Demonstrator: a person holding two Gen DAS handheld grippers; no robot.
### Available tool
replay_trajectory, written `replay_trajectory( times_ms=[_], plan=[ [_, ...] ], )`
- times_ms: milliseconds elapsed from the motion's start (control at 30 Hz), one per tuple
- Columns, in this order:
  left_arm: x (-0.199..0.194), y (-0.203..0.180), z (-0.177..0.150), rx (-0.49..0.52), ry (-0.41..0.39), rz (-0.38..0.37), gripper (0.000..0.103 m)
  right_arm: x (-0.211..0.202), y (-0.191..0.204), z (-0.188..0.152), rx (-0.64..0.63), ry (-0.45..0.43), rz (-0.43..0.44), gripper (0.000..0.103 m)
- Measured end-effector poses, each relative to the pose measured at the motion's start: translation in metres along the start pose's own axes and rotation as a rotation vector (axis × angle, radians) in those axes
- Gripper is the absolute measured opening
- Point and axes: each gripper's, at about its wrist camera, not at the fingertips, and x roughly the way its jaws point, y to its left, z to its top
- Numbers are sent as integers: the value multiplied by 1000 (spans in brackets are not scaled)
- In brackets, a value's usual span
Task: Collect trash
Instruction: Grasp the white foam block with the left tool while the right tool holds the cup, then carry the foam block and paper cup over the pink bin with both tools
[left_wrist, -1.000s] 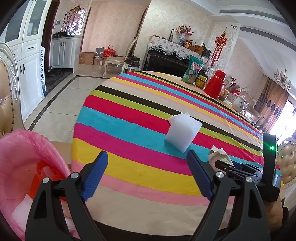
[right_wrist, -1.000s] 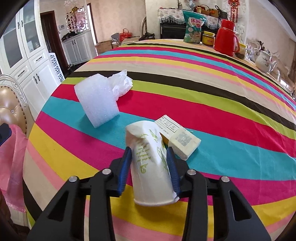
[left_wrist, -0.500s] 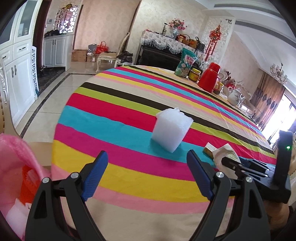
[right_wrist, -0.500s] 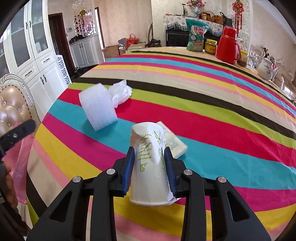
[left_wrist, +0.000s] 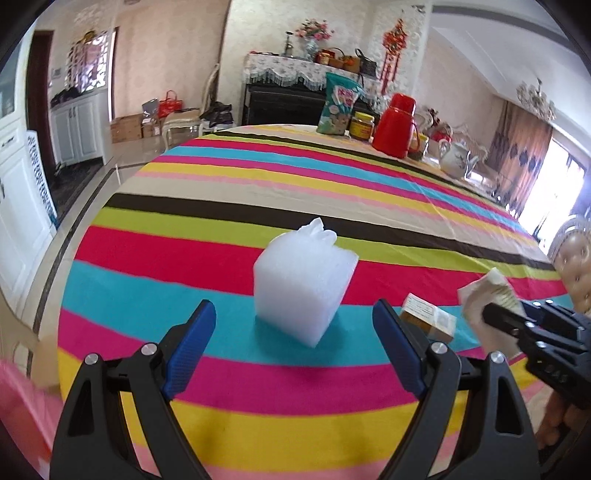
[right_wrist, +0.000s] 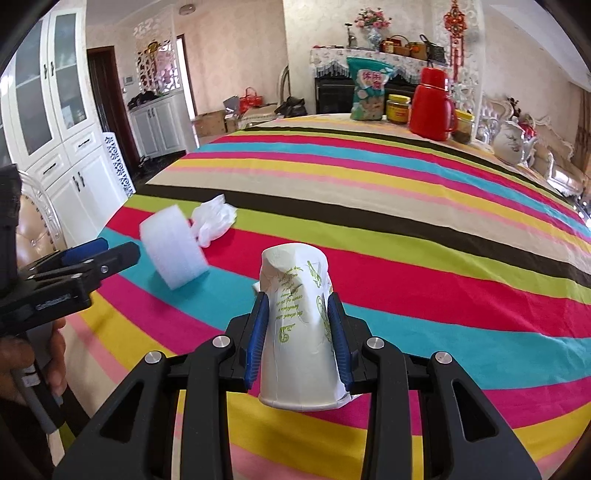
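Observation:
My left gripper (left_wrist: 293, 325) is open and empty, its jaws either side of a white foam block (left_wrist: 303, 284) that stands just ahead on the striped tablecloth (left_wrist: 221, 206). The block also shows in the right wrist view (right_wrist: 173, 251), with a crumpled white plastic bag (right_wrist: 214, 221) behind it. My right gripper (right_wrist: 297, 325) is shut on a crushed white paper cup (right_wrist: 295, 332) with green print, held above the table. The cup shows in the left wrist view (left_wrist: 487, 299) at the right. A small cardboard box (left_wrist: 428, 321) lies on the cloth beside it.
A pink bin bag (left_wrist: 22, 398) sits at the lower left edge off the table. At the table's far end stand a snack bag (left_wrist: 338, 105), a jar (left_wrist: 362, 125), a red thermos (left_wrist: 395, 125) and a teapot (left_wrist: 456, 158). A padded chair (right_wrist: 33, 229) is at left.
My left gripper has swung from the pink bin bag toward the table and closed in on the foam block. My right gripper has lifted the cup up and away from the small box.

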Motion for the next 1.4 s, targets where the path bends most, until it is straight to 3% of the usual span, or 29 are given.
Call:
replay_trajectory(
  times_ms=[400,533,600,1000,1400],
  plan=[
    [47,2,12,70,68,-49,83,3,-8,1,23,1,-17,33],
    [51,2,10,80,85,-70,65,4,-9,1,25,4,-19,33],
    [49,0,9,82,83,-78,65,5,-9,1,25,6,-19,33],
    [14,-15,-3,75,55,-86,64,4,-6,1,19,8,-14,33],
    [-59,6,-30,-35,-2,6,64,-11,17,1,-28,-19,34,33]
  ],
)
